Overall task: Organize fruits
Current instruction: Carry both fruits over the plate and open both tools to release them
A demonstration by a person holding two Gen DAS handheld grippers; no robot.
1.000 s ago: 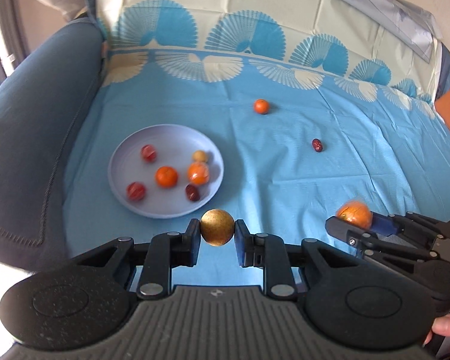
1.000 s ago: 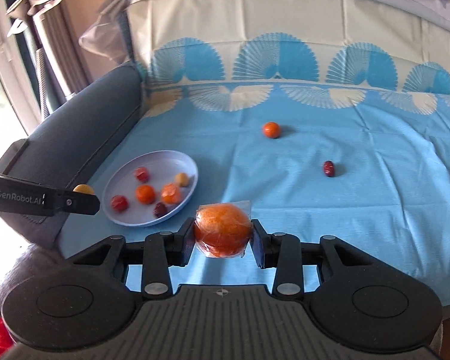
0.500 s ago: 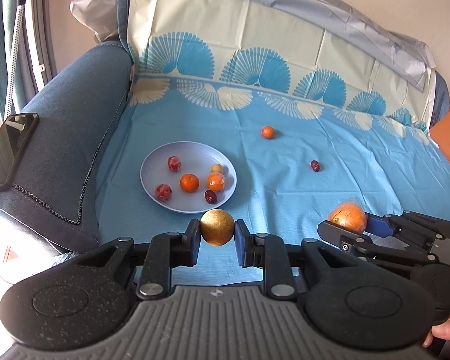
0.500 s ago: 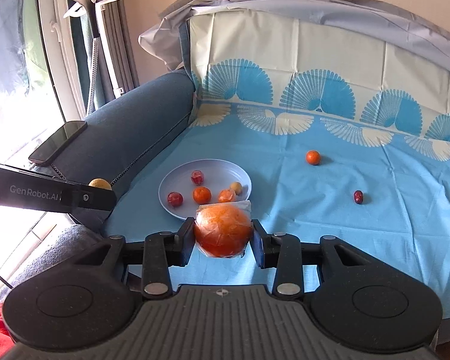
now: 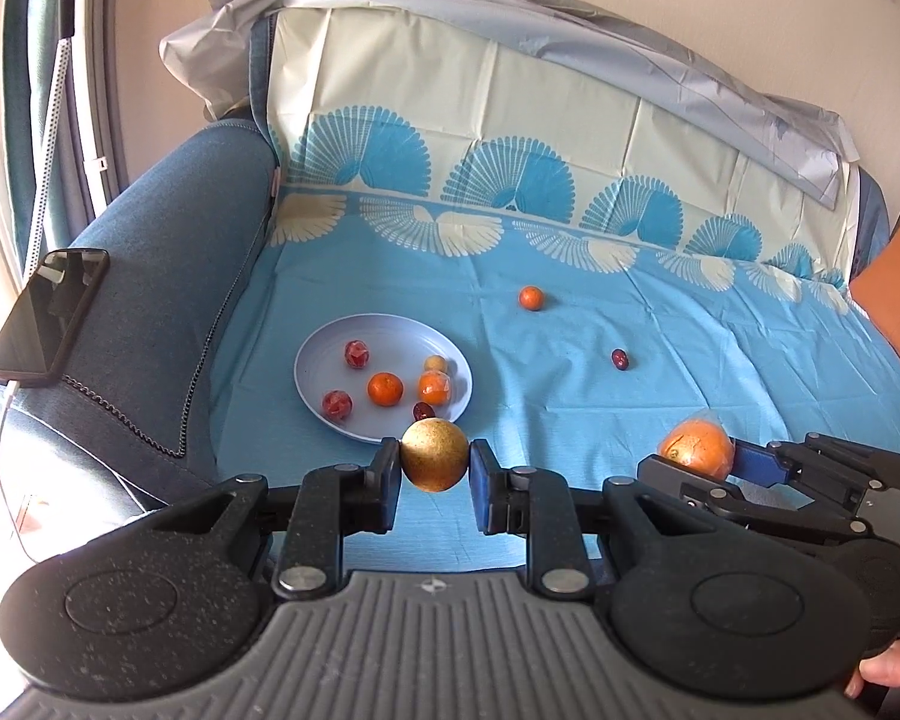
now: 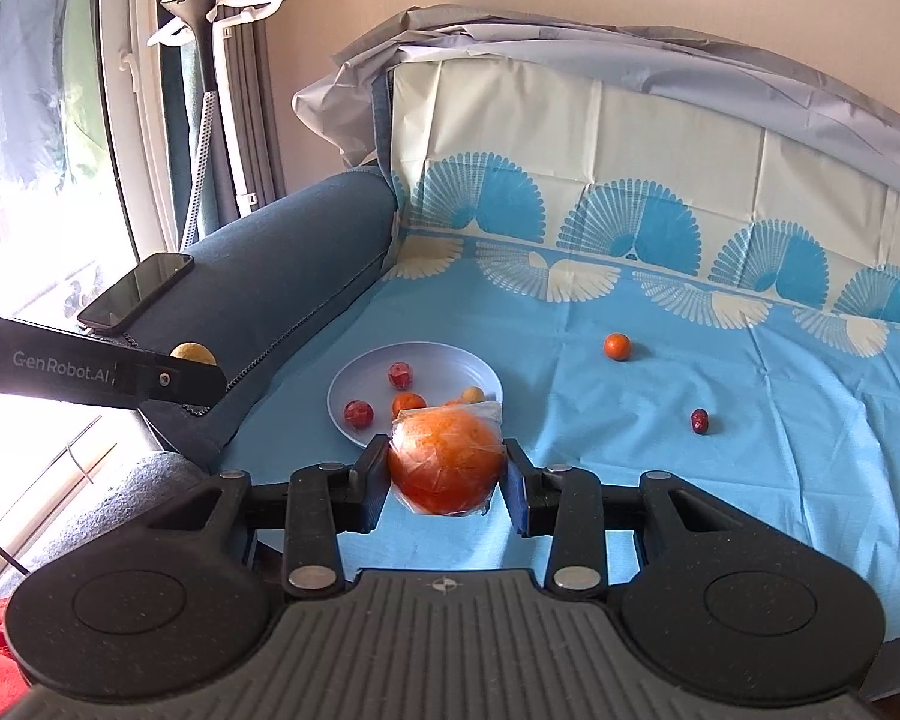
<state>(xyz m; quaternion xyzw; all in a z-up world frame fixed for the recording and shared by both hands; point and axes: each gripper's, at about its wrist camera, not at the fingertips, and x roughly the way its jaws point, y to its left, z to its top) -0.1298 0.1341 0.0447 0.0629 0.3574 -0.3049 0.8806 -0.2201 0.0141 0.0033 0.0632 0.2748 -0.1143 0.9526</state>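
Left wrist view: golden fruit [image 5: 434, 462] clamped, plate [image 5: 330, 354] beyond

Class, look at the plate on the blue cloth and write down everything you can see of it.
The plate is round, shallow and pale lavender-blue, smooth like plastic, with a low raised rim. It lies flat on the blue cloth near the sofa armrest, apart from both grippers. On it lie six small fruits: two red wrapped ones, an orange one, a wrapped orange one, a small yellowish one and a dark red one near its front rim.
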